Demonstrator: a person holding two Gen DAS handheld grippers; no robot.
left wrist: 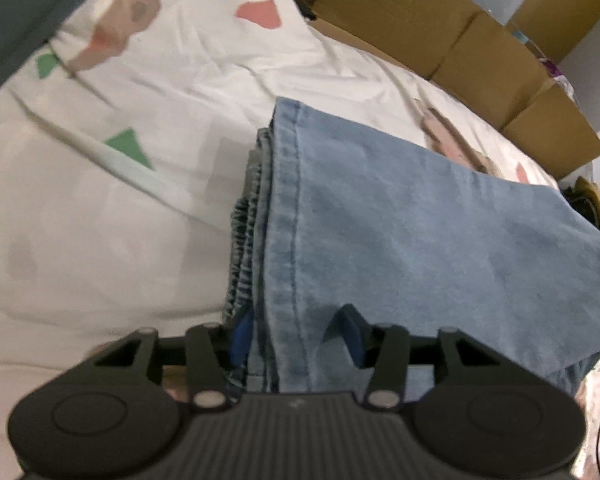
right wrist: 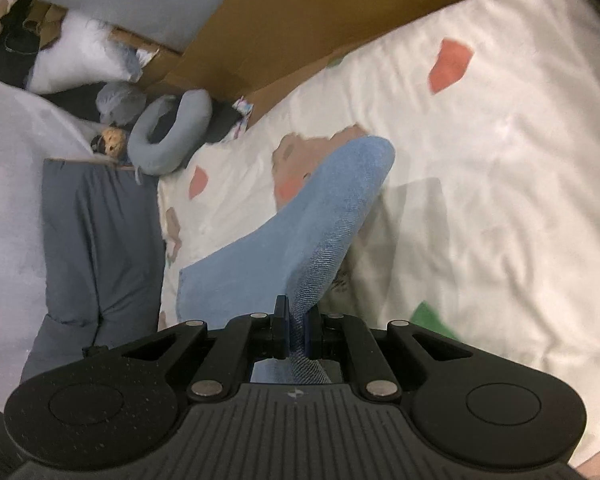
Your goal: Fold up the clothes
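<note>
The blue jeans (left wrist: 380,220) lie folded on the bed (left wrist: 140,220) with its white sheet. The left hand-held gripper (left wrist: 296,336) has its fingers apart, with the jeans' edge between them. The right hand-held gripper (right wrist: 298,334) is pinched tight on a fold of the jeans (right wrist: 320,220).

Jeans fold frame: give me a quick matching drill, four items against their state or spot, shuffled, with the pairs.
Items:
1. left hand-held gripper
2. right hand-held gripper
3. jeans
4. cardboard boxes

States or spots:
A. along the far edge of the bed
B. fingers apart, either side of the denim
C. pale blue, folded over on the patterned bedsheet
D. clamped on a fold of denim

Pairs: 1-B, 2-D, 3-C, 4-A
</note>
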